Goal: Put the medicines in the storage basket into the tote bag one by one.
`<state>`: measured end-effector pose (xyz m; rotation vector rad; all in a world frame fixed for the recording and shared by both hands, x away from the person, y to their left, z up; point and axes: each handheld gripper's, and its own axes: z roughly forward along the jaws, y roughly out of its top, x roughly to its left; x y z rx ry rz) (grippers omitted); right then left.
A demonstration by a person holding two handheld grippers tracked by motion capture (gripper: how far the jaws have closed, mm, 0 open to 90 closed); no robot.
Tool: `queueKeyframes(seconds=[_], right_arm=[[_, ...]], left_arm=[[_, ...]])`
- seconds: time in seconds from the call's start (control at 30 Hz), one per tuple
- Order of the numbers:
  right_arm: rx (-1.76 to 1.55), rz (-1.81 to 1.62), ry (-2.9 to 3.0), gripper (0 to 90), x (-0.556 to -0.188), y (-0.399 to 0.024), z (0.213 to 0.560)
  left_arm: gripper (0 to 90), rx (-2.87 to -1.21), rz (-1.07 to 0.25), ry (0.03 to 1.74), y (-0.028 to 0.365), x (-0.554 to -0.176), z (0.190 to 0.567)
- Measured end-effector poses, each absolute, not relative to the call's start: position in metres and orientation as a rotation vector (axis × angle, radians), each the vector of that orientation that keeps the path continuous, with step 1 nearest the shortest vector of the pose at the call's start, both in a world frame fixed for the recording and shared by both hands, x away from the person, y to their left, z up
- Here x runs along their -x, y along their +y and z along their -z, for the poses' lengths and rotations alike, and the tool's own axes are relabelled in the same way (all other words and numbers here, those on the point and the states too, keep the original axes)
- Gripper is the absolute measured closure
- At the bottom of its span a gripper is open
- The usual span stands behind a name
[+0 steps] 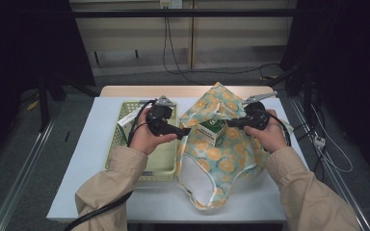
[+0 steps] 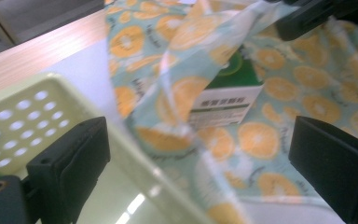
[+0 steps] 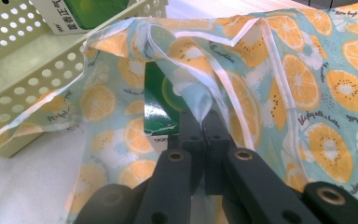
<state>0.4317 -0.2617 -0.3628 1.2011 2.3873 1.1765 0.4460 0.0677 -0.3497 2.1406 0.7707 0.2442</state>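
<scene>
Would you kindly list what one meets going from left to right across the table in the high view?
Green basket → left gripper → green-and-white box → right gripper, shut on the orange-print bag.

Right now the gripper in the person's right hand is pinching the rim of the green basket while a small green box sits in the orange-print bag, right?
Not quite. The right gripper is shut on the bag's edge, not the basket, as the right gripper view shows. The green box does sit in the bag.
</scene>
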Motion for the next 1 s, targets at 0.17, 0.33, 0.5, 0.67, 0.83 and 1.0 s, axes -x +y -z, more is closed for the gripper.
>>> queueKeyframes(seconds=[0.17, 0.33, 0.5, 0.67, 0.83, 1.0], right_arm=[[-1.199, -1.177, 2.386, 90.0, -0.432, -0.262, 0.363], [-1.202, -1.174, 2.387, 90.0, -0.432, -0.263, 0.363], [-1.201, -1.178, 2.387, 90.0, -0.432, -0.263, 0.364], [-1.198, -1.180, 2.388, 90.0, -0.433, -0.263, 0.364], [-1.198, -1.183, 2.388, 90.0, -0.433, -0.263, 0.364], [-1.189, -1.194, 2.395, 90.0, -0.433, -0.260, 0.364]], left_arm=[[5.0, -2.160, -0.282, 0.816, 0.092, -0.451, 0.351], [5.0, -2.159, -0.307, 0.833, 0.111, -0.456, 0.350], [5.6, -2.147, -0.352, 0.874, 0.129, -0.462, 0.351], [6.7, -2.119, -0.379, 0.913, 0.146, -0.468, 0.352], [6.9, -2.104, -0.415, 0.957, 0.158, -0.479, 0.354], [7.8, -2.117, -0.429, 1.006, 0.168, -0.489, 0.365]])
